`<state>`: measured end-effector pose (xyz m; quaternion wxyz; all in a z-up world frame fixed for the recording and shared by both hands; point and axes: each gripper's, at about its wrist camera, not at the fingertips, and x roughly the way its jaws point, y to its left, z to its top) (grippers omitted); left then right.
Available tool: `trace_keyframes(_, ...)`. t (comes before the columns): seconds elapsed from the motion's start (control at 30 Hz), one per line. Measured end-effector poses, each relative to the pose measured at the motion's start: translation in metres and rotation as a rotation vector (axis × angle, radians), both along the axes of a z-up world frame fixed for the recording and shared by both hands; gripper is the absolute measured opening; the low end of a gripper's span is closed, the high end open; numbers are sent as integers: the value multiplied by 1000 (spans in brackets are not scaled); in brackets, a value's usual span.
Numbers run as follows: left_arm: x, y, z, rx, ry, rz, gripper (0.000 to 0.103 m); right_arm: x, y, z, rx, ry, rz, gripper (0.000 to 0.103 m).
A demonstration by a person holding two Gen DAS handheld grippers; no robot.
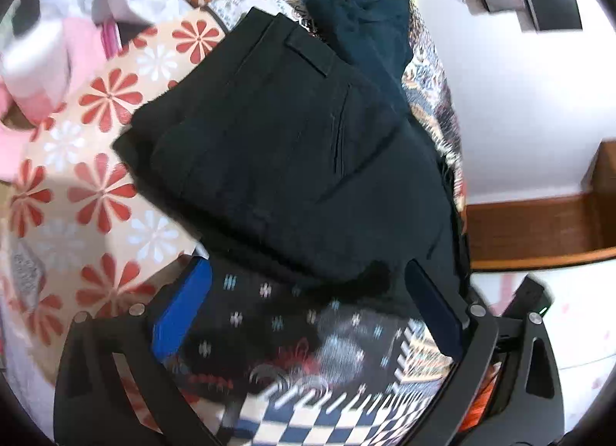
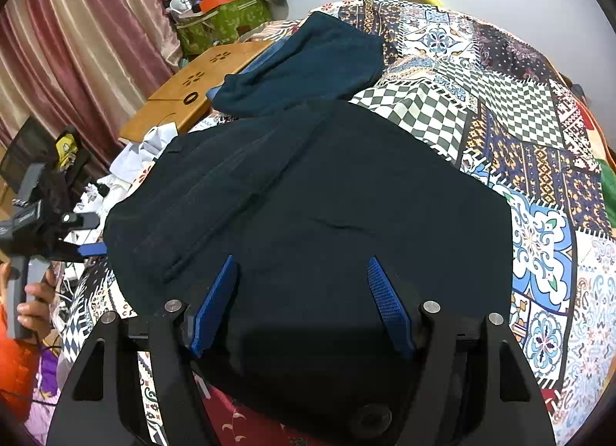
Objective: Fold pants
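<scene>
while the folded black fabric pants (image 2: 308, 215) lie on the patchwork-quilted bed (image 2: 500, 119), i see my right hand-held gripper (image 2: 304, 303) released above them, my left hand-held gripper (image 1: 304, 299) released at their edge.

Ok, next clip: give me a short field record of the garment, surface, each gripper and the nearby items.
garment: black pants, folded into a compact stack
surface: patchwork bedspread
second garment: dark teal pants, lying past the black pants
left gripper: open, nothing between the pads, at the near edge of the black pants
right gripper: open over the black pants, pads not pressing
beside bed: wooden lap table
</scene>
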<state>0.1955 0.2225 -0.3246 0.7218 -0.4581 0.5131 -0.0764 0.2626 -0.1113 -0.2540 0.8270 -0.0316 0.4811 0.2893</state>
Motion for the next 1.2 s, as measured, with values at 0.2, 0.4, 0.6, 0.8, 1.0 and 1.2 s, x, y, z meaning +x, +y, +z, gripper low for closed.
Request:
trace_keyframes(0.2, 28, 13, -17, -17, 24, 32, 92, 1, -1, -2, 13, 10, 2, 67)
trace_keyframes(0.4, 47, 13, -15, 157, 44, 19, 38, 0, -3, -1, 28, 7, -15, 68)
trace_keyframes(0.6, 41, 0, 42, 464, -75, -17, 24, -7, -16, 9, 63, 11, -45, 68)
trace_keyframes(0.8, 38, -28, 127, 747, -262, -27, 20, -17, -57, 23, 73, -39, -132, 68)
trace_keyframes(1.0, 45, -76, 195, 850, -444, -58, 20, -20, -102, 16, 64, -8, -229, 68)
trace_keyframes(1.2, 66, -144, 234, 852, -574, -145, 19, -24, -119, -9, 53, 58, -235, 68)
